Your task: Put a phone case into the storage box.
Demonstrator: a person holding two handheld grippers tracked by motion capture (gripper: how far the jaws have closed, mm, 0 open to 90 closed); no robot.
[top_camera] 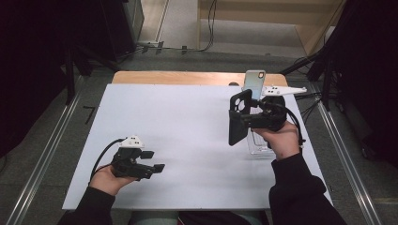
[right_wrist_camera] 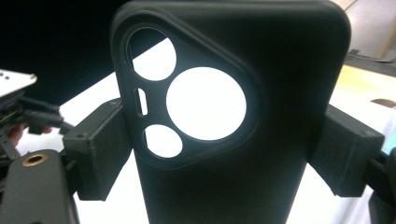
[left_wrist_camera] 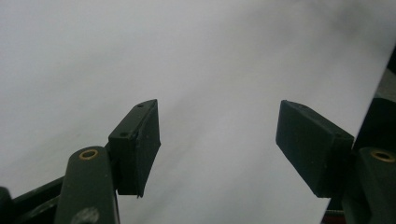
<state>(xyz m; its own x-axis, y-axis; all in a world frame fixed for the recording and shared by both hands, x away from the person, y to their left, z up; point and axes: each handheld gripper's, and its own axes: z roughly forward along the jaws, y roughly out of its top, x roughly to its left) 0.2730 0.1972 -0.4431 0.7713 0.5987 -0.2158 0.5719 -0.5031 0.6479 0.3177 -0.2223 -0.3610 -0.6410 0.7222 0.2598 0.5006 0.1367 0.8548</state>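
My right gripper is lifted over the right side of the white table, shut on a black phone case that stands upright. In the right gripper view its pads clamp the two long edges of the case, whose camera cut-outs face the camera, and the right gripper holds it at mid height. A phone with a pale back stands upright at the table's far edge, behind the case. My left gripper is low over the near left of the table, open and empty.
A clear plastic piece lies on the table below my right hand. The wooden tabletop edge shows behind the white sheet. Cables run off the far right corner. Metal rails flank the table on the floor.
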